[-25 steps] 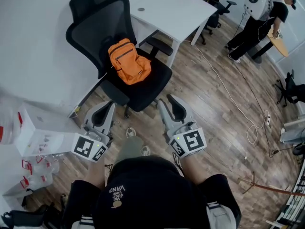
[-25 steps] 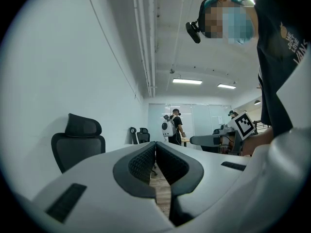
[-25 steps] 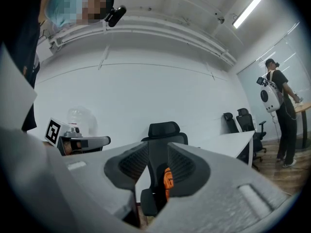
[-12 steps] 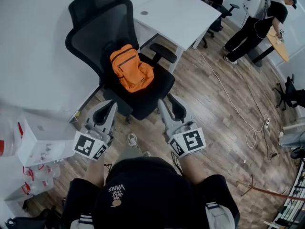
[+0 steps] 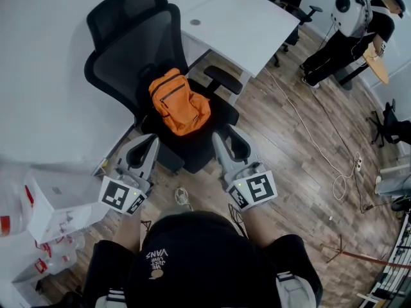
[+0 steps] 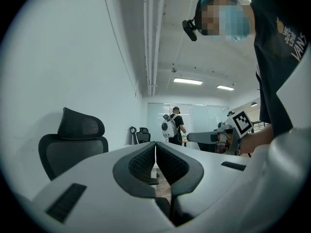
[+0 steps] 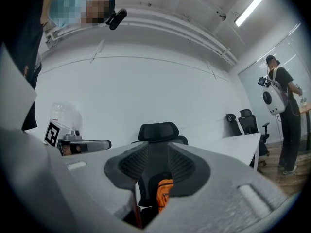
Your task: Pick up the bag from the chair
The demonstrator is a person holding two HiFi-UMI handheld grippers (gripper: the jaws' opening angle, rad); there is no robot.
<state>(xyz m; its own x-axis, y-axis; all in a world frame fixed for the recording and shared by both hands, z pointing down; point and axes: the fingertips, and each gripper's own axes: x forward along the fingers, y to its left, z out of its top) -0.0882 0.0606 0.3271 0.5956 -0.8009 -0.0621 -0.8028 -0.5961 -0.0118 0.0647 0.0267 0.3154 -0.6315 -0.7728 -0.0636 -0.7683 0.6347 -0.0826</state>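
An orange bag [image 5: 180,102] lies on the seat of a black office chair [image 5: 128,50], leaning toward its backrest. Both grippers are held low in front of the chair, short of the seat's front edge. My left gripper [image 5: 142,144] is at the seat's left front corner with its pads [image 6: 141,161] closed together on nothing. My right gripper [image 5: 230,135] is at the seat's right front, and its jaws stand slightly apart. Through that gap [image 7: 158,152] the chair's backrest [image 7: 158,130] and the bag [image 7: 165,191] show straight ahead.
A white desk [image 5: 237,21] stands just right of the chair, its armrest [image 5: 223,80] close to it. White boxes [image 5: 54,201] sit on the floor at left. A cable [image 5: 314,133] runs across the wood floor. A person [image 5: 347,31] stands far right.
The chair and bag have come nearer to both grippers, sliding down the head view. The grippers keep the same pose and jaw state.
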